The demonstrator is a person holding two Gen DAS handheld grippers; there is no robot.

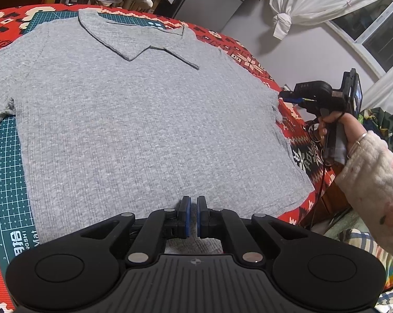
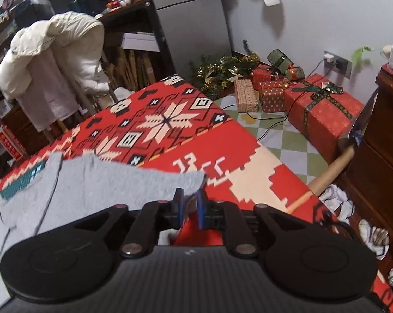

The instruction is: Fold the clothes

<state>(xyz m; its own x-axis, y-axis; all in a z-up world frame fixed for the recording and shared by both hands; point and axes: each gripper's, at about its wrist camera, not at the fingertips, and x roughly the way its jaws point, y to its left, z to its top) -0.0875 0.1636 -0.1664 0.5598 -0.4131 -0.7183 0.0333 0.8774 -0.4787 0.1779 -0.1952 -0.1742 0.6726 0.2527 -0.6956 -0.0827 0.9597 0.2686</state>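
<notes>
Only right wrist view shows gift boxes (image 2: 321,112) beyond shirt (image 2: 113,185)

Shirt (image 1: 144,120) on mat (image 1: 6,177)

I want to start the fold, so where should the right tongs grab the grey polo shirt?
Grip the sleeve hem on the grey polo shirt, coming in from the table's outer side. That edge lies flat and free just ahead of the right tongs.

The grey shirt (image 1: 149,120) is ribbed knit cloth, matt. Under it lie a smooth green cutting mat (image 1: 6,172) and a woven red patterned cloth (image 2: 170,120).
</notes>
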